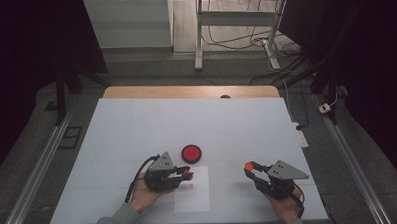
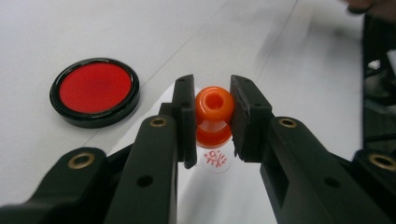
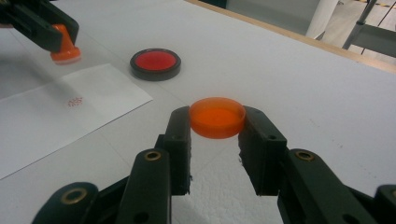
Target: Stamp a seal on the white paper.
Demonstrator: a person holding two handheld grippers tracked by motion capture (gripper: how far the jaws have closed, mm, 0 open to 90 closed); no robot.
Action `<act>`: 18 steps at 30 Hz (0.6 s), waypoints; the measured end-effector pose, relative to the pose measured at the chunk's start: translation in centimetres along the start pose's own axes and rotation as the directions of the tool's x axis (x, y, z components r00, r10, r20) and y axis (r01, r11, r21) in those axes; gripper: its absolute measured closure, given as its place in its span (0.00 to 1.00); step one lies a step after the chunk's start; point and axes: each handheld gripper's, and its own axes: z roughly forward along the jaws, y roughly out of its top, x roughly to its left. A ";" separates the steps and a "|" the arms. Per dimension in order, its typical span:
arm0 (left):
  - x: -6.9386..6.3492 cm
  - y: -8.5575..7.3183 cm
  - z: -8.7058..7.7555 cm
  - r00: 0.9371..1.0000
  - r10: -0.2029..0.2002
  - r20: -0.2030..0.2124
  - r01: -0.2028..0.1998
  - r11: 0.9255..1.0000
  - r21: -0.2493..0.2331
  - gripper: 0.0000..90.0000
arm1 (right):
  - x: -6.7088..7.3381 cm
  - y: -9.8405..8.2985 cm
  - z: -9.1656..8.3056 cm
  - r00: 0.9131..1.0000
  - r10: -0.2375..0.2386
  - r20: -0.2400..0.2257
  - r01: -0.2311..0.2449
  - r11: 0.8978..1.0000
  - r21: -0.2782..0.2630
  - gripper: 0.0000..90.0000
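the stamping looks already done: one red mark [image 2: 215, 159] is on the one paper sheet [image 1: 192, 192]. the left gripper [image 2: 212, 116] clamps the one orange stamp [image 2: 214, 114] just above it. the right gripper [image 3: 215, 125] grips one orange cap [image 3: 217, 116]. one ink pad [image 1: 191, 153] lies open, farther away. capping is left, i think.

I see a table [image 1: 137, 124] with a big white cover over it. A strip of bare wood shows along its far edge, near the top of the high view. A round black pad with red ink [image 1: 191, 153] sits in the middle. Just below it lies a white sheet of paper [image 1: 194, 194] with a small red stamp mark [image 3: 74, 101] on it.
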 end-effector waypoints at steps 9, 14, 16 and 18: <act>-0.1 0.2 -0.4 1.000 -0.009 0.012 0.009 1.000 0.004 0.81 | 0.0 0.0 0.0 1.000 0.003 0.000 -0.003 1.000 0.004 0.71; 0.1 0.2 -1.2 1.000 -0.027 0.012 0.027 0.999 -0.020 0.81 | 0.0 0.0 0.0 1.000 0.002 -0.003 -0.002 1.000 0.004 0.71; 0.2 0.3 -1.7 0.999 -0.031 0.014 0.031 0.999 -0.036 0.81 | 0.0 0.0 0.0 1.000 0.003 -0.005 -0.003 1.000 0.005 0.71; 0.3 0.5 -2.2 0.999 -0.032 0.014 0.033 0.998 -0.045 0.81 | 0.0 0.0 0.0 1.000 0.002 -0.005 -0.001 1.000 0.006 0.71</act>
